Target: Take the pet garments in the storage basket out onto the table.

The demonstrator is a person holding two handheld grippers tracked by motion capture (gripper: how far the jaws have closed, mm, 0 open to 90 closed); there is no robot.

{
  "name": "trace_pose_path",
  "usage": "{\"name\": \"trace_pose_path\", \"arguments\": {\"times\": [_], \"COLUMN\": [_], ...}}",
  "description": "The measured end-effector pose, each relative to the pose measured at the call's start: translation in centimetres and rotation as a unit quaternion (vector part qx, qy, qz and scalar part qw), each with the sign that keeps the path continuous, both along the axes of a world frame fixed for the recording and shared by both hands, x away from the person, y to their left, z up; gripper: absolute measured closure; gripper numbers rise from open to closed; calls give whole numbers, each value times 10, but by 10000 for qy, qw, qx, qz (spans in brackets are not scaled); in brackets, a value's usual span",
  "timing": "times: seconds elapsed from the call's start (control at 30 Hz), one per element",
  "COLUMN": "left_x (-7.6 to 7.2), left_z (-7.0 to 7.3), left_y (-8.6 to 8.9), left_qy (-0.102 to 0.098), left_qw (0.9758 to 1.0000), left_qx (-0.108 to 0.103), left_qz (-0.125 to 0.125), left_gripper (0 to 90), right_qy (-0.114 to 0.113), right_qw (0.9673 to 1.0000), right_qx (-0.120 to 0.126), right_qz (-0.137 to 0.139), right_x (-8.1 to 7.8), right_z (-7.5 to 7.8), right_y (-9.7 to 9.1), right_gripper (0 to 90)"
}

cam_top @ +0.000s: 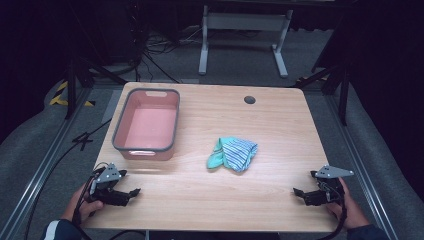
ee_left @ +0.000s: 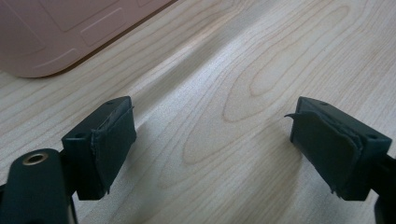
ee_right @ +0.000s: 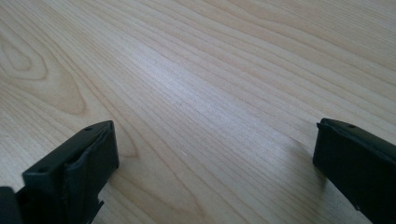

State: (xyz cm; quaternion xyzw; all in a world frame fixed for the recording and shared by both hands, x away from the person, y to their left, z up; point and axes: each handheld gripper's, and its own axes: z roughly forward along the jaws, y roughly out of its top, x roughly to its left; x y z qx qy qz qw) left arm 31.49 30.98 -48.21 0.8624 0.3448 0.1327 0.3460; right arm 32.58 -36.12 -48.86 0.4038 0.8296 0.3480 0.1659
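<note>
Presently both tongs, left tongs (cam_top: 131, 193) and right tongs (cam_top: 300, 193), rest agape on the worktop (cam_top: 280, 130); crumpled cloth (cam_top: 233, 153) lies ahead between them, pink tub (cam_top: 146, 125) beyond the left, likely its destination.

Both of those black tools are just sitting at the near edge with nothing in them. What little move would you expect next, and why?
Probably the right tool moves forward and inward toward the crumpled striped cloth. Both tools are open and hold nothing, the left tool resting near the pink bin. The cloth lies loose mid-table, somewhat nearer the right tool, and it is the only loose thing to pick up.
</note>
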Motion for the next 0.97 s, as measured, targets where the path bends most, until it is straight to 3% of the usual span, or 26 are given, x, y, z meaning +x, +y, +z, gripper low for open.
{"name": "trace_pose_path", "arguments": {"times": [0.97], "left_x": [2], "left_z": [-1], "left_y": [-2], "left_qy": [25], "left_qw": [10000], "left_qx": [35], "left_qz": [90], "left_gripper": [95], "right_qy": [-6], "right_qw": [10000], "right_qx": [-5], "right_qz": [23], "right_x": [1], "right_z": [0], "right_y": [0], "right_gripper": [4]}}
